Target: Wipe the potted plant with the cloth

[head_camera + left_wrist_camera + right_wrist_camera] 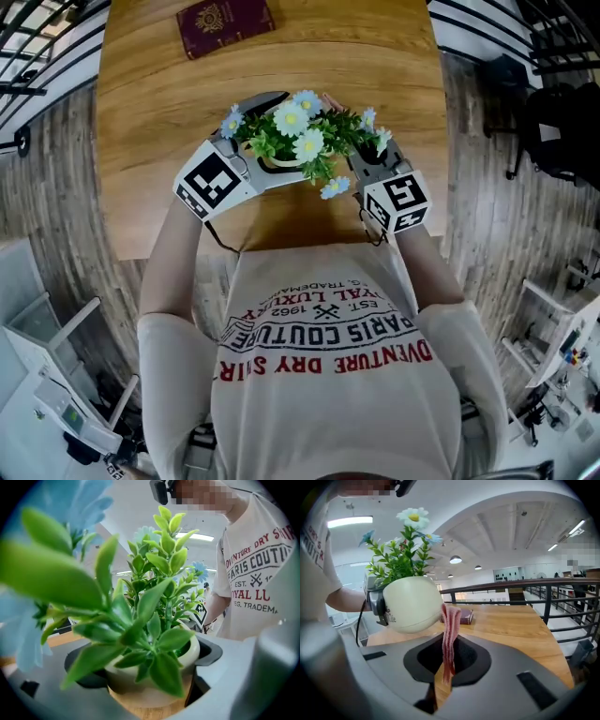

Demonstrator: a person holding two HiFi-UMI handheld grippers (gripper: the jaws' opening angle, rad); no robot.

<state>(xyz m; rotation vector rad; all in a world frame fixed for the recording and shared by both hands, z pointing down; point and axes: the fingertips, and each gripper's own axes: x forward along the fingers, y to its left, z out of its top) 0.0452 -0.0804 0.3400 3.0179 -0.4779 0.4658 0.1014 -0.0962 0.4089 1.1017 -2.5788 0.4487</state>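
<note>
A cream round pot [410, 604] of green leaves with white and blue daisies [300, 136] is held up above the table's near edge. My left gripper [145, 667] is shut on the pot [140, 679], one jaw on each side. My right gripper [447, 663] is shut on a folded pink cloth [449, 634]. The cloth stands up from the jaws, and its top end touches the pot's right side. In the head view the right gripper [372, 157] sits close at the plant's right and the left gripper [255, 167] at its left. Leaves hide the cloth there.
The wooden table [159, 84] stretches away from me, with a dark red book [225, 23] at its far end, also seen as the book [464, 617] behind the cloth. A black railing [562, 597] runs along the right. Grey plank floor [487, 169] surrounds the table.
</note>
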